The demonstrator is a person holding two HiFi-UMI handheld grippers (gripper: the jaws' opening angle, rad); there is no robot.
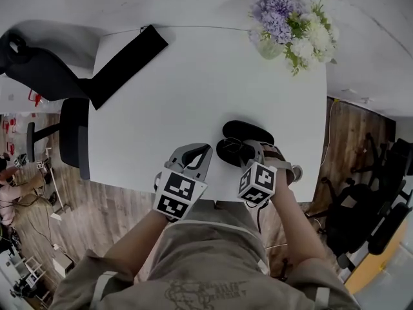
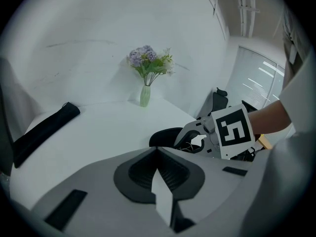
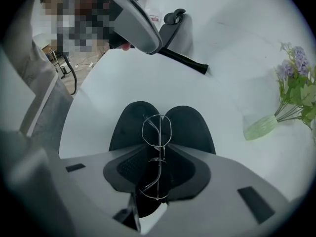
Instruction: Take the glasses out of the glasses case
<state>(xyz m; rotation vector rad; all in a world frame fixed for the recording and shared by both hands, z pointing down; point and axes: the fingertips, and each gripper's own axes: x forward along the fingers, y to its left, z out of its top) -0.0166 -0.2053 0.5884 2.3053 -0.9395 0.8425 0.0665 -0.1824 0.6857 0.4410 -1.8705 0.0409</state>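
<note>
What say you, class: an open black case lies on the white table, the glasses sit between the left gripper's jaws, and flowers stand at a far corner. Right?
No: the glasses sit between the jaws of the right gripper, not the left, as the right gripper view shows. The rest holds: open black case on the white table, flowers at a far corner.

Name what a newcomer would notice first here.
Thin wire-frame glasses stand between the fingers of the right gripper, at the open black glasses case near the front edge of the white table. Purple and white flowers in a pale green vase mark the far right corner, and a long black strip lies across the far left corner.
</note>
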